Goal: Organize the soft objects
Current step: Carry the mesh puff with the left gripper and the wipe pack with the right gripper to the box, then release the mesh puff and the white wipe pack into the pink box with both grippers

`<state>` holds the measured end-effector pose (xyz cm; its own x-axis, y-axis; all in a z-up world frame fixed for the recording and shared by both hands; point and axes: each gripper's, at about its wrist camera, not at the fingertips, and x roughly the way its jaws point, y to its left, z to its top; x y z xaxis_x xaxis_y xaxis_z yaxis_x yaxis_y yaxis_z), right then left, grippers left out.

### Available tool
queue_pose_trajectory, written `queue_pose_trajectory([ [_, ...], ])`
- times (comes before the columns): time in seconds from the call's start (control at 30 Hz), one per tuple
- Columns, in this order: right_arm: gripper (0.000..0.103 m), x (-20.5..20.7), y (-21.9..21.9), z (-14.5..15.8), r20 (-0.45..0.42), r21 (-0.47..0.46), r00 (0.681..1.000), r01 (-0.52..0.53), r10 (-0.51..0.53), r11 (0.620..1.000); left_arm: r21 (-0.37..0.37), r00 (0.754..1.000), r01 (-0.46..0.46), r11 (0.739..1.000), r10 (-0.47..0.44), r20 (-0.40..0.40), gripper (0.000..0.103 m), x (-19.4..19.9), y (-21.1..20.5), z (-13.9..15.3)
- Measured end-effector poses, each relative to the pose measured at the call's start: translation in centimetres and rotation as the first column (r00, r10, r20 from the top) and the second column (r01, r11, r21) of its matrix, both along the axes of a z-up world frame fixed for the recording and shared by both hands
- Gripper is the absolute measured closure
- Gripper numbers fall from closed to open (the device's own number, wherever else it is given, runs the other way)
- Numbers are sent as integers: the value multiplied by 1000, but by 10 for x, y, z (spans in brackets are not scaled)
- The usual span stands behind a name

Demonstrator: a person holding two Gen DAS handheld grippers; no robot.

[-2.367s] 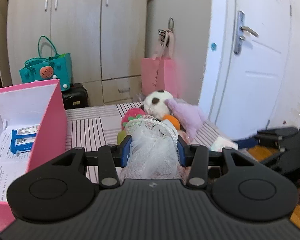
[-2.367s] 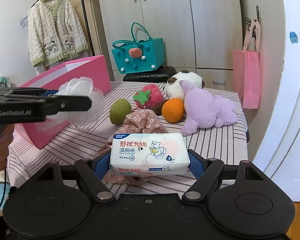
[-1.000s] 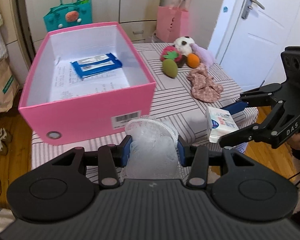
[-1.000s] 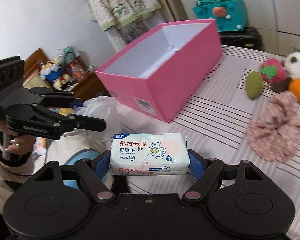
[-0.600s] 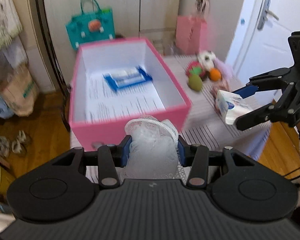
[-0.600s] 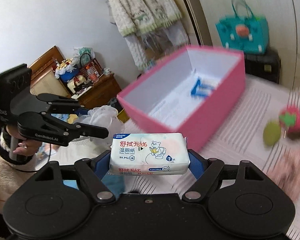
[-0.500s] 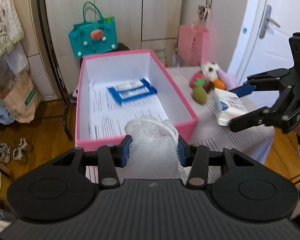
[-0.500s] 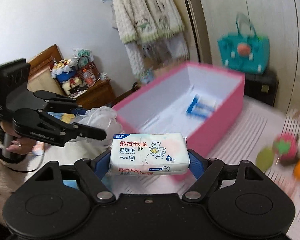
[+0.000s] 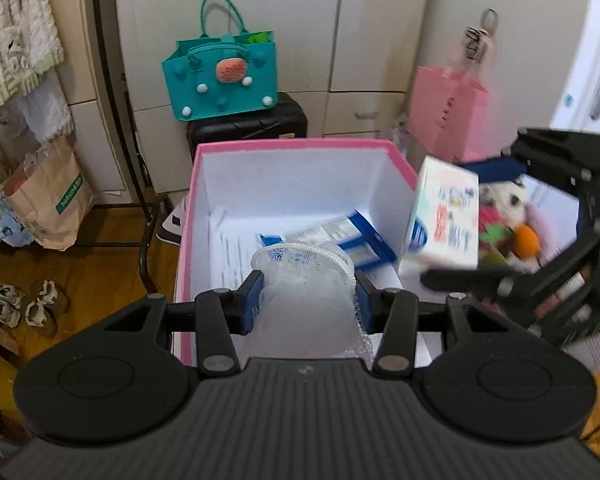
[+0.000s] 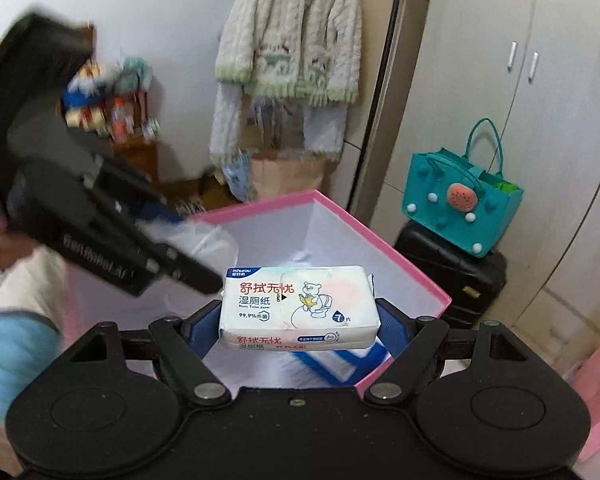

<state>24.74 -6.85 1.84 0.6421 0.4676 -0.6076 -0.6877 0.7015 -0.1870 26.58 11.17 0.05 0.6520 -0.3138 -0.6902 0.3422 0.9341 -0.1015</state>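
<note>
My left gripper (image 9: 307, 294) is shut on a white mesh bath puff (image 9: 306, 312), held over the near end of the open pink box (image 9: 292, 145). My right gripper (image 10: 299, 322) is shut on a white pack of wet wipes (image 10: 298, 306), which hangs above the box's right wall (image 10: 400, 268). In the left wrist view that pack (image 9: 444, 220) and the right gripper (image 9: 460, 228) come in blurred from the right. A blue-edged packet (image 9: 340, 236) lies on the white paper lining inside the box. The left gripper (image 10: 168, 248) with the bath puff (image 10: 208, 242) shows blurred at the left of the right wrist view.
Plush toys, a strawberry (image 9: 494, 228) and an orange ball (image 9: 526, 238), lie on the table right of the box. A teal bag (image 9: 220, 76) sits on a black case (image 9: 248, 128) behind it, a pink bag (image 9: 446, 120) hangs at right. Shoes (image 9: 24, 306) and a paper bag (image 9: 46, 200) occupy the floor at left.
Both grippers swung from the table's front edge to above the pink box, still holding their loads. The wipes pack now hangs over the box's right wall, close to the bath puff.
</note>
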Motion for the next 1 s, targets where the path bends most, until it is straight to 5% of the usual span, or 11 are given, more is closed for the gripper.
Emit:
queue_pose_trajectory([
  [0.3, 19, 50, 24, -29, -61, -98, 997, -63, 57, 993, 37, 999, -33, 999, 34, -25, 58, 53, -13, -19],
  [0.53, 15, 57, 28, -38, 25, -155, 999, -29, 34, 987, 50, 991, -100, 994, 95, 93, 46, 53, -15, -12],
  [0.8, 15, 37, -11, -13, 6, -27, 992, 125, -125, 992, 108, 989, -73, 991, 58, 137, 42, 25, -16, 1],
  [1.0, 16, 4, -47, 8, -105, 90, 978, 187, -177, 978, 105, 993, -6, 994, -6, 118, 41, -10, -20, 21],
])
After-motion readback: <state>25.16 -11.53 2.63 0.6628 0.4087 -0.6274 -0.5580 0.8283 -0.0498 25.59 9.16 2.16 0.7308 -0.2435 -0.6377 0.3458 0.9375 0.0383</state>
